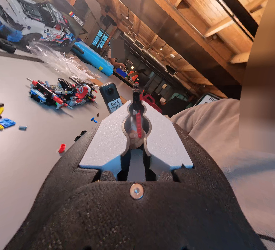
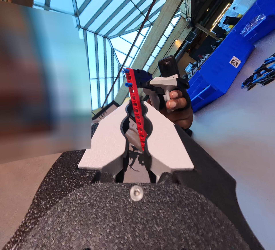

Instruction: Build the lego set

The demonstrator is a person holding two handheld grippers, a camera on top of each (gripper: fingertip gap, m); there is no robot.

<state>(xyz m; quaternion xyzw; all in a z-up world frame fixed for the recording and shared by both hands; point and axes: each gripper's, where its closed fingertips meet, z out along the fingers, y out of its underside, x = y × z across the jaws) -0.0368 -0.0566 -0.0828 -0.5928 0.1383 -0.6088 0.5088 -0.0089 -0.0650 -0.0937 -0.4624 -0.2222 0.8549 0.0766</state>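
Lego beam [image 2: 136, 108], red, pinched by both the right gripper [image 2: 136, 105] and left gripper [image 1: 136, 105] above a grey table [image 1: 37, 146].

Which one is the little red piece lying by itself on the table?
Find the grey table in the left wrist view, then the half-built car. Come nearer, toward the left gripper: the red piece lies alone by its black edge, a short tube, unlike the black bits nearby.

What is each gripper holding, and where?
Right gripper clamps the red beam mid-length; left gripper clamps the black piece at its end.
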